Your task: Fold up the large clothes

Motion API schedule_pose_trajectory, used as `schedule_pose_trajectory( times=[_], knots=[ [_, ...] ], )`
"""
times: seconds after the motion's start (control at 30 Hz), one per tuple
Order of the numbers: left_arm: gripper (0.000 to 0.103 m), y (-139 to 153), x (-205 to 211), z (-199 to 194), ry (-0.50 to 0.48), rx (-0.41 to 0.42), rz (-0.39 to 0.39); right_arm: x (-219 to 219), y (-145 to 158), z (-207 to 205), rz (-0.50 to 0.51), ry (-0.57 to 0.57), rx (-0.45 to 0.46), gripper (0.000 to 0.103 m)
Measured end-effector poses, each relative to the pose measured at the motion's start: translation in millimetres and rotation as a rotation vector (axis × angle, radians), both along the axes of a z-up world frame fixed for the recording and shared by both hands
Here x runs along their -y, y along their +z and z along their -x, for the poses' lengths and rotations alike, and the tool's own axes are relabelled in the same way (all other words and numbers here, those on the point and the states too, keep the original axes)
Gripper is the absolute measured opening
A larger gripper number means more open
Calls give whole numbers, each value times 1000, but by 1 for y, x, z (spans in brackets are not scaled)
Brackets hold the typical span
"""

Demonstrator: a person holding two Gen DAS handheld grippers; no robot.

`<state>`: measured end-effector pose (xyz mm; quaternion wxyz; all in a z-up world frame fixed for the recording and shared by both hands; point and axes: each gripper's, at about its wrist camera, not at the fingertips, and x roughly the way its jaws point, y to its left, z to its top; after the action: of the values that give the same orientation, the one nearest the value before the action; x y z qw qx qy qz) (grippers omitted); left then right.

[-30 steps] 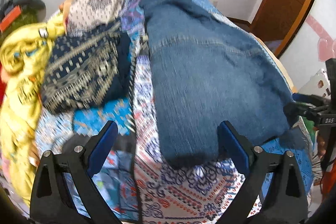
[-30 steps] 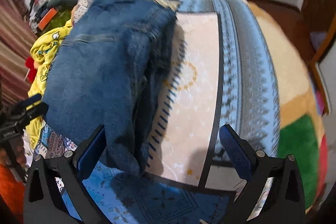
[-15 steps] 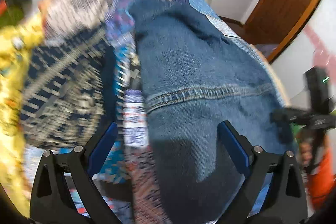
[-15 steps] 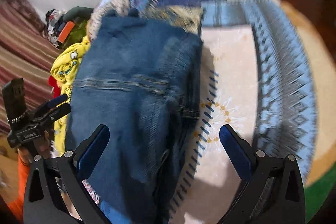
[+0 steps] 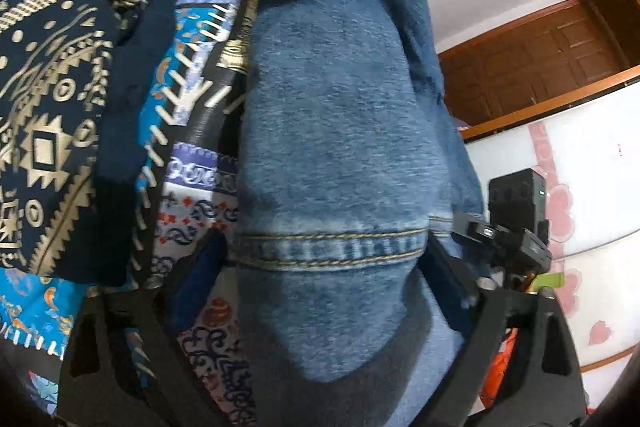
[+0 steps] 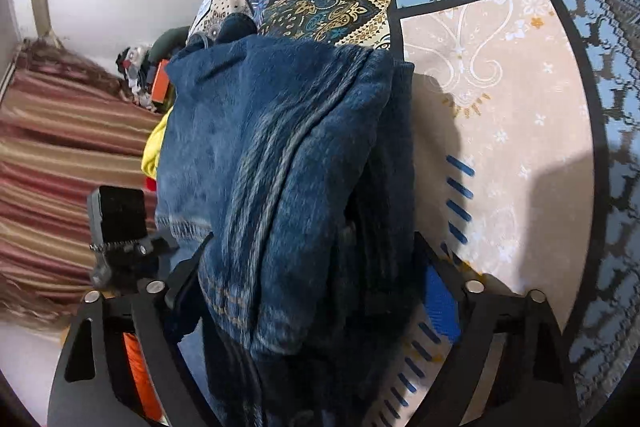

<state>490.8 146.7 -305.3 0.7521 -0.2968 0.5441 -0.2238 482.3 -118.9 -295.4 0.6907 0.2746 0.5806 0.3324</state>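
**Denim jeans straddled at both sides, jaws closing in**

Left wrist view: the denim jeans (image 5: 340,131) lie folded lengthwise on a patchwork bedspread (image 5: 192,195), running away from the camera; a stitched seam band crosses the cloth right between the fingers of the left hand-held gripper (image 5: 326,255); its jaws are closing with the denim between them, and the blue pads look to be at or very near the cloth edges, though whether they press yet I cannot tell; a dark gold-patterned garment (image 5: 60,99) lies just beside, to the left; the other gripper's body shows at the right edge.

Right wrist view: the same jeans (image 6: 280,167) bunch in thick layers between the fingers of the right hand-held gripper (image 6: 316,279), whose jaws are likewise closing around the stack; the right pad stands apart from the fabric, over the bedspread (image 6: 500,99).

Judgement: denim is heavy, fairly stiff and not slippery; layers may slide apart unless the whole thickness is pinched; the seam band and outer folded edges offer the firmest hold.
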Motion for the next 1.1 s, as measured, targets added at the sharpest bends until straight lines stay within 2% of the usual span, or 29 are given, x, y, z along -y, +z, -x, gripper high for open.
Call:
schedule_pose_trajectory(
  times=[0.07,0.17,0.3,0.37,0.6,0.8,0.93,1.1],
  knots=[
    [78,2,2,-1,2,-5,-5,2,-1,1,-9,-13,-25,66],
    [68,10,6,9,26,25,-18,6,6,7,-12,-23,-29,54],
    [58,34,11,31,30,73,-56,-2,32,17,33,-15,24,45],
    [57,49,9,40,38,97,-59,-9,51,23,44,-13,59,40],
    [56,133,-14,79,70,299,-150,-39,111,40,25,6,164,36],
    [56,180,-71,100,143,409,-148,-90,164,42,-4,36,293,36],
    [56,192,-115,99,201,457,-149,-132,185,32,-14,54,363,36],
    [56,171,-162,83,258,431,-143,-183,174,7,-3,76,375,36]
  ],
)
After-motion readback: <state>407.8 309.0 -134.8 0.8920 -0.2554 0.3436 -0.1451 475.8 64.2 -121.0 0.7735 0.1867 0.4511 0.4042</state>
